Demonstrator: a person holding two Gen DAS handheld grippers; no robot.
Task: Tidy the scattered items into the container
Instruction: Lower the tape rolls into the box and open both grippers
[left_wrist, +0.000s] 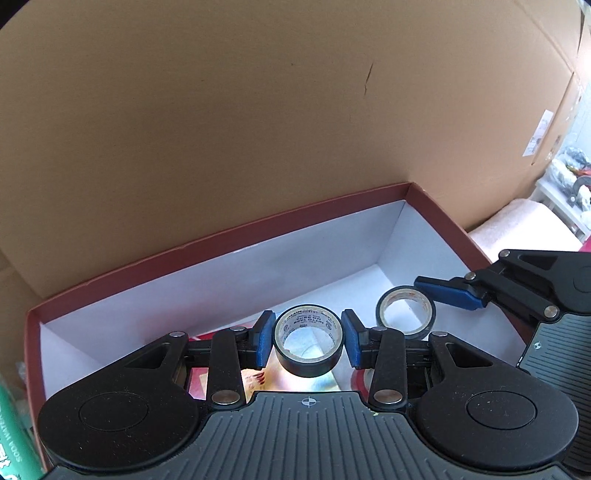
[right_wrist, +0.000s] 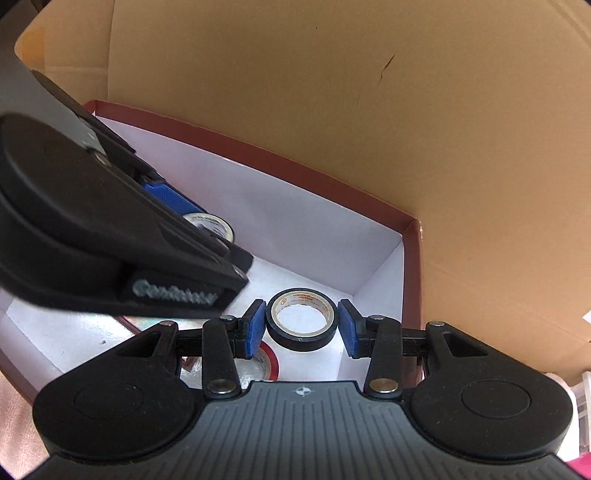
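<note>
Your left gripper (left_wrist: 308, 341) clamps black tape roll (left_wrist: 308, 345) between blue pads, over red box (left_wrist: 221, 236) with white inside. Your right gripper (right_wrist: 301, 326) grips second black tape roll (right_wrist: 301, 324), near box's right far corner. Both rolls held above box floor, side by side. Red-rimmed tape roll (right_wrist: 267, 363) lies on box floor below. Brown cardboard wall (left_wrist: 258, 129) behind box.

Both wrist views close, angled down into box (left_wrist: 221, 236); shared: white interior.
</note>
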